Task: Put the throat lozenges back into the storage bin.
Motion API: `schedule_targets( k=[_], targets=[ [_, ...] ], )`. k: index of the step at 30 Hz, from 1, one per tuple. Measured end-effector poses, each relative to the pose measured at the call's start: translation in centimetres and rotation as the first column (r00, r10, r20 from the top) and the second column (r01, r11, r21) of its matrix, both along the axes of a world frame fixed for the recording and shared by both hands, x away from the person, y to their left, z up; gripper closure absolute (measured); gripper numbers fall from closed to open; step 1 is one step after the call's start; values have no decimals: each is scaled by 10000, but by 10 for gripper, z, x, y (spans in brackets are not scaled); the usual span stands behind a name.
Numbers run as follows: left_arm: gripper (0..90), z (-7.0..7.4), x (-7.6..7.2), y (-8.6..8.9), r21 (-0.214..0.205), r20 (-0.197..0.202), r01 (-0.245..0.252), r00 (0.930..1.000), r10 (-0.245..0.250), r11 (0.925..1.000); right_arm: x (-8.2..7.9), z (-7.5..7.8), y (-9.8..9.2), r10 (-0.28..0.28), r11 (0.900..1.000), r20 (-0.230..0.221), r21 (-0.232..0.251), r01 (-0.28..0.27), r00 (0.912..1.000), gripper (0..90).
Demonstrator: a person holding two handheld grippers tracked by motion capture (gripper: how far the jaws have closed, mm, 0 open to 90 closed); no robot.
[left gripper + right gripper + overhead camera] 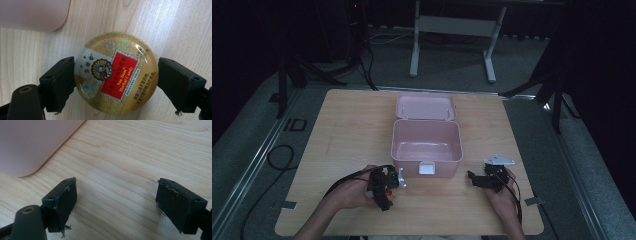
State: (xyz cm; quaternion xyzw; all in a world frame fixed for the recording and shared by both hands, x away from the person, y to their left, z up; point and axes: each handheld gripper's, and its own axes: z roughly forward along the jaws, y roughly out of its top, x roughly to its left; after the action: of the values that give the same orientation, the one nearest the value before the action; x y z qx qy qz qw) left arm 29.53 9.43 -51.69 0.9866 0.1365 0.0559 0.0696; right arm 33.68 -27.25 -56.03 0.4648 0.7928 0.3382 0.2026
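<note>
Two jaws of my left gripper (116, 82) stand apart around the round candy tin (116, 75).
High view: the tin lies near-left of the open pink box (427, 142), hidden beneath my hand. Left gripper view: squeeze evenly across its widest part. Right gripper view: my right gripper (116, 203) gapes empty over the table (140, 152).
</note>
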Motion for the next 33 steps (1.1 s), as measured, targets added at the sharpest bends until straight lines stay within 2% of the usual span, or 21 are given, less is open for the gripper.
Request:
schedule_targets(
  k=[16, 24, 33],
  targets=[
    [206, 2, 0, 0, 202, 23, 91, 10000, -91, 9998, 0, 0, 0, -3, 10000, 1, 3, 3, 10000, 170],
    [206, 11, 0, 5, 24, 115, -2, 9999, 2, 10000, 0, 0, 0, -1, 10000, 0, 1, 1, 10000, 170],
    [207, 18, 1, 10, 68, 235, -158, 9996, 156, 9999, 0, 0, 0, -1, 10000, -1, 1, 1, 10000, 170]
  ],
)
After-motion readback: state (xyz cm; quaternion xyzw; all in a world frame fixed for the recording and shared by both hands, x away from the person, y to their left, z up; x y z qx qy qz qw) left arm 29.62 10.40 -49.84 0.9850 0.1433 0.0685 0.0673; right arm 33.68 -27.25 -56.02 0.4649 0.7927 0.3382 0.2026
